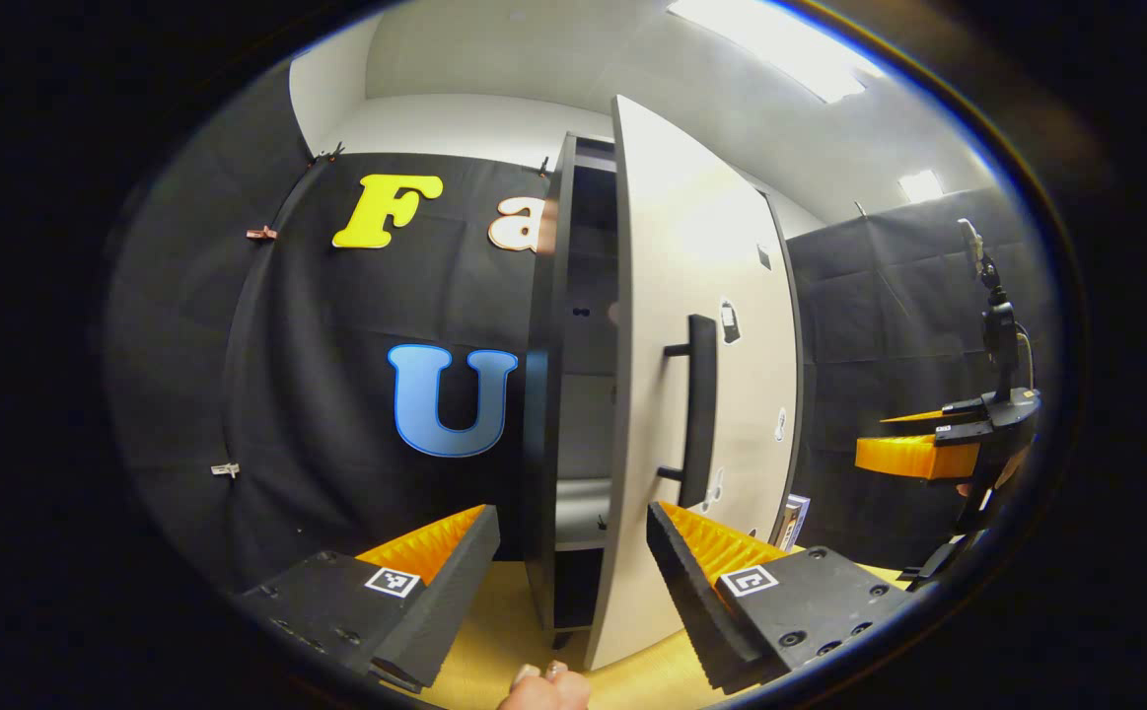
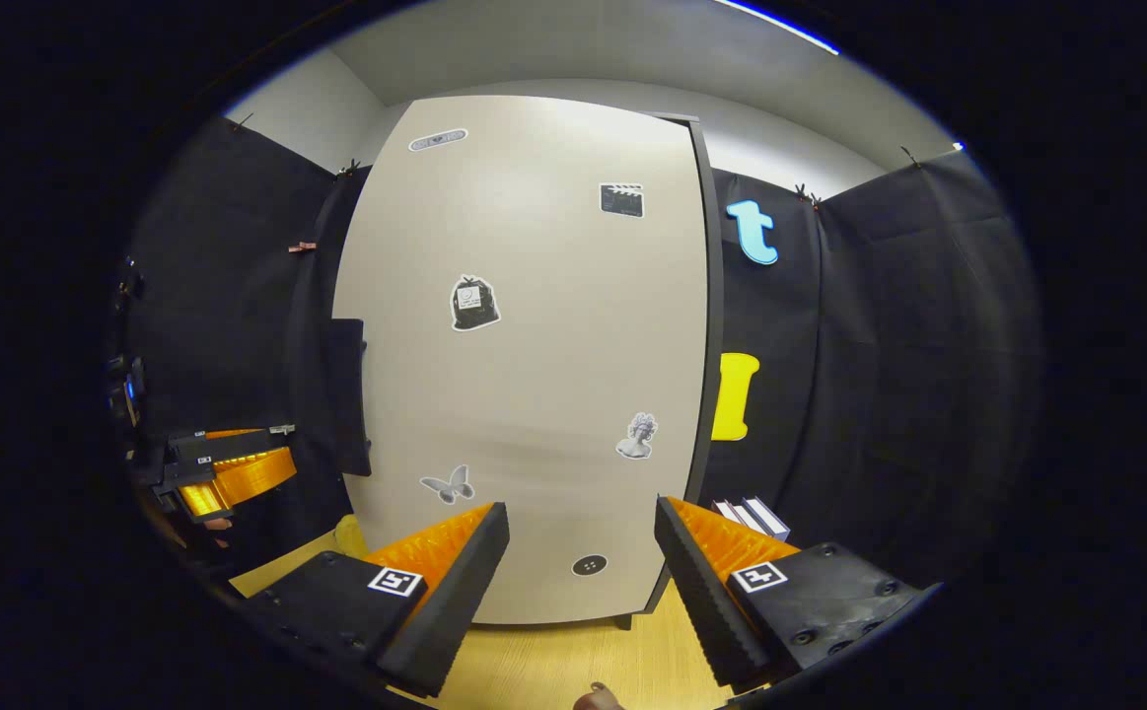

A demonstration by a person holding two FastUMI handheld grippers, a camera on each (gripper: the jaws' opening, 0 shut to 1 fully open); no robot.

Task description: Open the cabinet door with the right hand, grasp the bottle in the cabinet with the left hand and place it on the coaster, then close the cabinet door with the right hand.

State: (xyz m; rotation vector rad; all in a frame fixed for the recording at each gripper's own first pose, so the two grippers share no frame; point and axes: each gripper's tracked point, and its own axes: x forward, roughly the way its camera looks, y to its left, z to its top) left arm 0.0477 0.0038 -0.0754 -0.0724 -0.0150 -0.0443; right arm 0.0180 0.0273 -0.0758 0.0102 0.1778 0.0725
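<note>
In the left gripper view the tall cabinet (image 1: 539, 414) stands ajar, its pale door (image 1: 731, 296) swung out toward me. The door's black bar handle (image 1: 699, 409) faces right. Through the gap I see dark shelves (image 1: 588, 335); what stands on them is hidden in shadow. My left gripper (image 1: 573, 567) is open just before the gap, holding nothing. The right gripper (image 1: 913, 456) hangs at the far right, apart from the handle. In the right gripper view the door's front (image 2: 534, 355) carries stickers, with the handle (image 2: 346, 394) at its left edge. My right gripper (image 2: 581, 564) is open and holds nothing.
The cabinet stands on a light wooden tabletop (image 2: 573, 661). A few books (image 2: 751, 515) stand against the cabinet's right side, also seen as books (image 1: 796, 521) past the door. The left gripper (image 2: 228, 473) shows beyond the door's left edge. Black cloth walls close in all around.
</note>
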